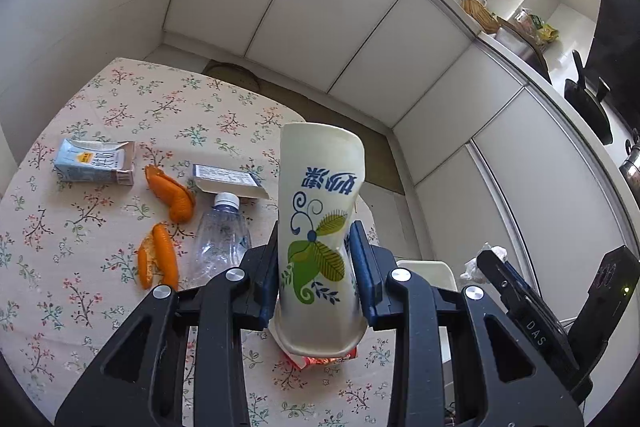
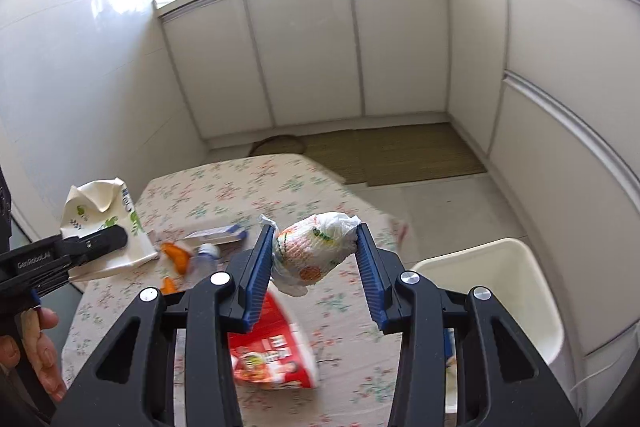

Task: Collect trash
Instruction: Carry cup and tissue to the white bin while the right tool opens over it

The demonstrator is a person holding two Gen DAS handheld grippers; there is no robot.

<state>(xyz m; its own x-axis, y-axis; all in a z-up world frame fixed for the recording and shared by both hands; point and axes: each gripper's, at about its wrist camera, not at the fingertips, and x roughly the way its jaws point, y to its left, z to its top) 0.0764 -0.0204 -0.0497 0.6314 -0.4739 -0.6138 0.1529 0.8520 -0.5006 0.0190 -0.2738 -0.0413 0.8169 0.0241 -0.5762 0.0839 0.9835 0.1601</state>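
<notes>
on the floral table (image 1: 80,131), from left: a milk carton (image 1: 94,161), orange peels (image 1: 170,195), a clear bottle (image 1: 222,239). the left gripper (image 1: 316,255) pinches a crushed paper cup (image 1: 320,227); the right gripper (image 2: 316,247) pinches a crumpled wrapper (image 2: 316,247) above the table, a white bin (image 2: 500,291) to its right.

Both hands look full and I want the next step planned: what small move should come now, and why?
Probably carry the right tool rightward over the white plastic bin and open it there. Its pads already pinch the crumpled white wrapper ball, lifted clear of the floral tablecloth, and the bin stands just beside the table. The left tool, squeezing the crushed leaf-print paper cup, could follow.
</notes>
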